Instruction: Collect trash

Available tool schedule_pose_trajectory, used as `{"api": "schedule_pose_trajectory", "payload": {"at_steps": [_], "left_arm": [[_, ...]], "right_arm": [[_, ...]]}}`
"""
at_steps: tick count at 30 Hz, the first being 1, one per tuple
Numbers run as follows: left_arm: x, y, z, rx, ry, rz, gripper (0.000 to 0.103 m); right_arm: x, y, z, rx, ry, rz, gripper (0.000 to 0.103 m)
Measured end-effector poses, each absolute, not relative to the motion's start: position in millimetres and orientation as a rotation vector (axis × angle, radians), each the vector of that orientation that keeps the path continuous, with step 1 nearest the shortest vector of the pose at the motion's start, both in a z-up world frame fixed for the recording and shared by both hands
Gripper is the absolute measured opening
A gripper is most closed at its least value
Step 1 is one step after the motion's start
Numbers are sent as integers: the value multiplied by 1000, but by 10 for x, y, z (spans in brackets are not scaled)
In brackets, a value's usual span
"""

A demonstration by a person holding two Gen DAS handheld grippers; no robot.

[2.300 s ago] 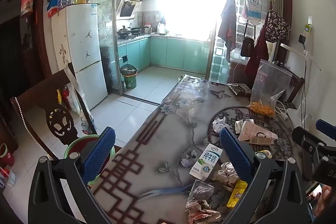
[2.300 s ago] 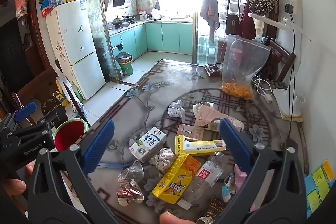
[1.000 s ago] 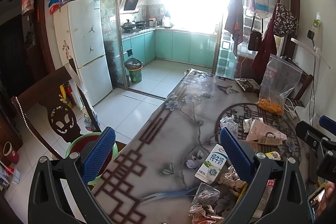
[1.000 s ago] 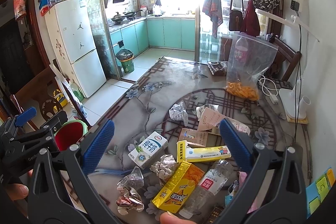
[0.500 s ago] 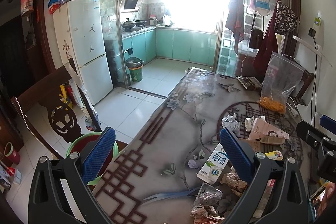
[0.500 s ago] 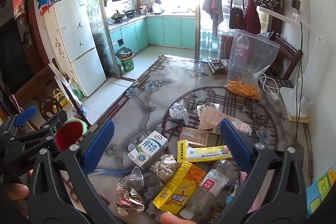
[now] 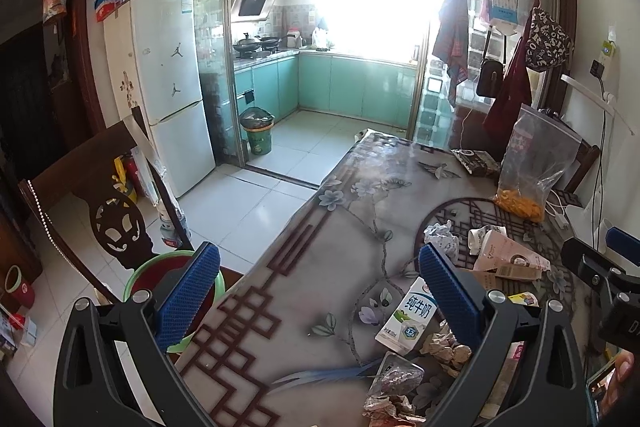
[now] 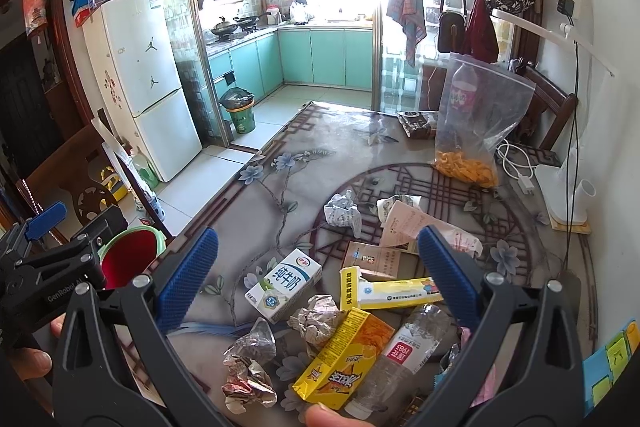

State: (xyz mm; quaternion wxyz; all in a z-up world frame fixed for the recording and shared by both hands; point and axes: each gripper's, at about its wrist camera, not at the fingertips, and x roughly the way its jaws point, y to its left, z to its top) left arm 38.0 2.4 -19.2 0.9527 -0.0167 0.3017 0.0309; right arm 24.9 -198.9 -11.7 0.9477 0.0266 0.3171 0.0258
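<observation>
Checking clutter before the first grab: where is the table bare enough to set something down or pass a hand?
Bare: the floral stretch of the table from the milk carton and paper ball out to the kitchen-side edge, and the near-left corner by the red bin. Crowded: around the yellow box, bottle and foil wads. Both grippers, left and right, are open.

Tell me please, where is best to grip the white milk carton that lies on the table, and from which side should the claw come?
Grip the milk carton across its narrow width, near mid-length, probably coming down from above. It lies flat on the table, printed face up, so its long side edges are exposed. The crumpled paper ball crowds its near end, so avoid that end. The right claw, open, hovers closest.
</observation>
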Motion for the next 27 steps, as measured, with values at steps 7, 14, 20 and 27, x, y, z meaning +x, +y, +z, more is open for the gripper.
{"api": "schedule_pose_trajectory", "payload": {"at_steps": [7, 14, 20, 27], "left_arm": [[393, 29, -196, -33, 622, 63, 95], [418, 25, -221, -26, 634, 60, 95], [433, 59, -214, -57, 627, 30, 95], [470, 30, -261, -37, 642, 4, 95]], "right_arm": [[251, -1970, -111, 49, 648, 53, 99], [269, -1979, -118, 48, 656, 51, 99], [282, -1983, -139, 45, 664, 48, 99], [327, -2025, -181, 43, 685, 41, 99]]}}
